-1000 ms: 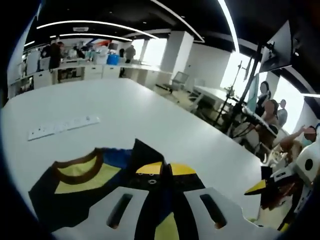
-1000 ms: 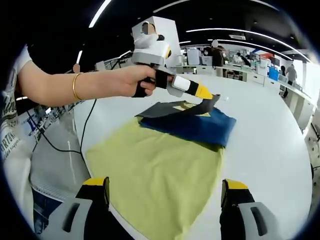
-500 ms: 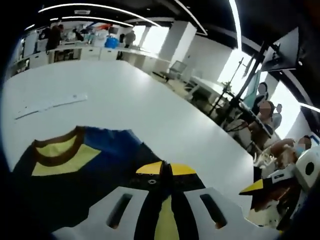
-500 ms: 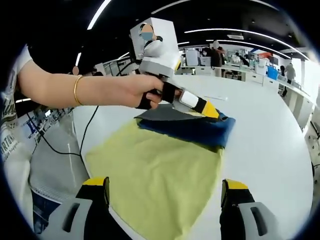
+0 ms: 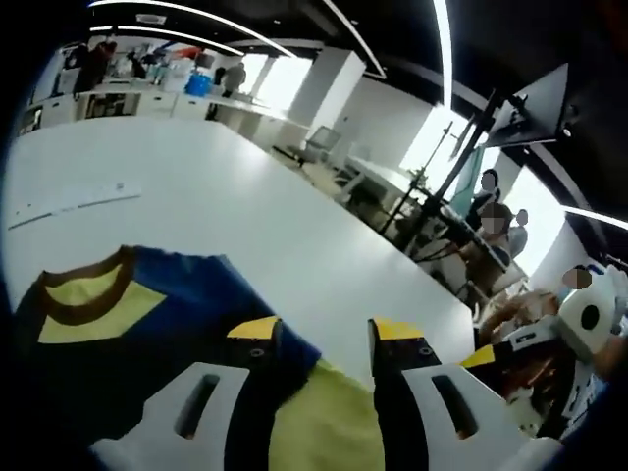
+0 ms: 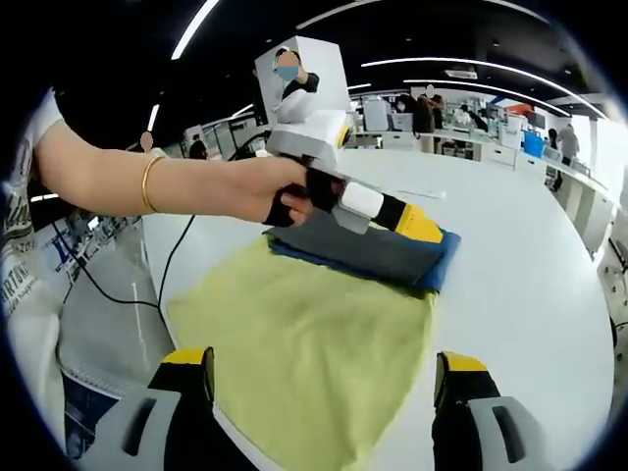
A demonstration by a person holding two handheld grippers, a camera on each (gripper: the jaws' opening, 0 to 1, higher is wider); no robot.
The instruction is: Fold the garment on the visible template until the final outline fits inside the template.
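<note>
Fold laid: my left claw [image 5: 316,339] stands spread over the blue-and-yellow cloth garment [image 6: 324,314]. My right claw [image 6: 324,378], spread at six o'clock, should next smooth edges inward on the white worktop [image 6: 530,255].

Folded garment [image 6: 363,257] on yellow template [image 6: 304,353]

In the right gripper view the left hand-held gripper [image 6: 417,224] covers part of the folded garment [image 6: 378,257], and the yellow template [image 6: 304,353] runs off the bottom edge. In the left gripper view the garment's near part is cut off by the frame — the white strip [image 5: 74,201] on the tabletop [image 5: 245,216] is too blurred to identify.
</note>
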